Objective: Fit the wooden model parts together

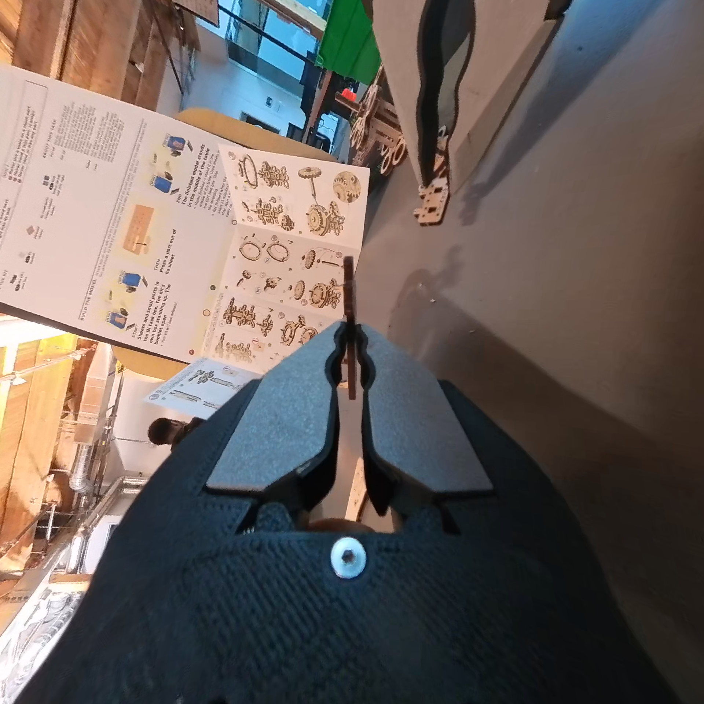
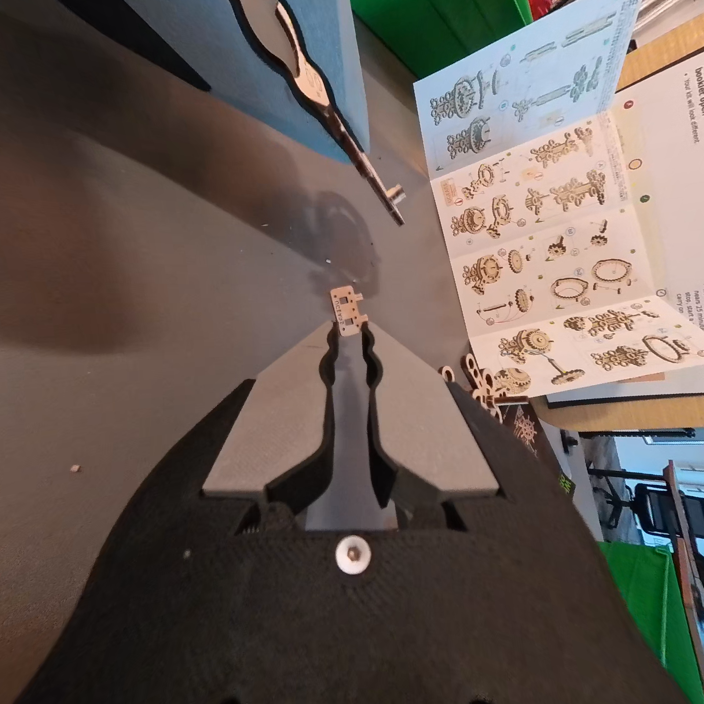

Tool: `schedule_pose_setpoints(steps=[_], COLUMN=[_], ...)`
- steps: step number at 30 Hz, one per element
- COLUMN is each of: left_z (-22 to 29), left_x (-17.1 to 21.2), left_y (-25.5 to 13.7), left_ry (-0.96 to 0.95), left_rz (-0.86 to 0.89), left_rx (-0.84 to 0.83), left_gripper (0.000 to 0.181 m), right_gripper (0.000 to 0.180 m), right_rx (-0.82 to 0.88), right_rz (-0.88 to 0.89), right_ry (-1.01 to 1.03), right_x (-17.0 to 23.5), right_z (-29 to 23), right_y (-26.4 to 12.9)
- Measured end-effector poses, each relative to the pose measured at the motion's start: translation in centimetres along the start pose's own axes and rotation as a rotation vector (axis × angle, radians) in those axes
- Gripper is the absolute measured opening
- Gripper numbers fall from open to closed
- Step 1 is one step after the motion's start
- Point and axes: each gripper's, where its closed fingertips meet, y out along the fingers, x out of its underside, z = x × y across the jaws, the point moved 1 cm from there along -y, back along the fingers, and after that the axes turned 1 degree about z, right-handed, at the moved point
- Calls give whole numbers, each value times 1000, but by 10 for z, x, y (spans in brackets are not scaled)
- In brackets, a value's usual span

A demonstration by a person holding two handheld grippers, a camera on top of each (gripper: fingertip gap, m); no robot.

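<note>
Grey bench (image 2: pixel 114 266) fills most of what I see, matt and dull, with pale wood crumbs scattered over it and one small chip near its open side. My left claw (image 1: pixel 350 331) is pressed onto a thin dark wooden part (image 1: pixel 349 289), seen edge-on and held clear of the bench. My right claw (image 2: pixel 348 327) pinches a small pale slotted plate (image 2: pixel 347 310) by its lower edge, also off the surface. An assembly booklet (image 2: pixel 541 236) stands unfolded along the bench's far edge, a larger instruction sheet (image 1: pixel 95 213) propped behind it. Beside the booklet sits a part-built wooden model (image 2: pixel 484 384) of rings and gears. Green fabric (image 1: pixel 350 42) and timber framing (image 1: pixel 76 45) show in the room beyond, with shelving farther off, too blurred to tell more.
</note>
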Motion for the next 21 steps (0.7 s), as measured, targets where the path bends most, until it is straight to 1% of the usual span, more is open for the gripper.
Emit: schedule_pose_setpoints(steps=[1, 9, 14, 18, 21], left_z=[0, -1, -2, 3, 2], left_x=[1, 1, -4, -6, -7], left_y=[0, -1, -5, -6, -5], left_ry=[-1, -2, 0, 40, 27], left_rz=[-3, -9, 18, 16, 28], left_rx=[0, -17, -25, -19, -15], left_gripper=[0, 0, 0, 0, 0], right_gripper=[8, 8, 8, 8, 8], right_rx=[2, -20, -47, -80, -130], right_rz=[2, 4, 27, 48, 55], right_ry=[5, 49, 79, 92, 99], right_x=[0, 4, 1, -4, -6], right_z=[1, 0, -2, -7, -15], right_y=[0, 1, -1, -3, -3])
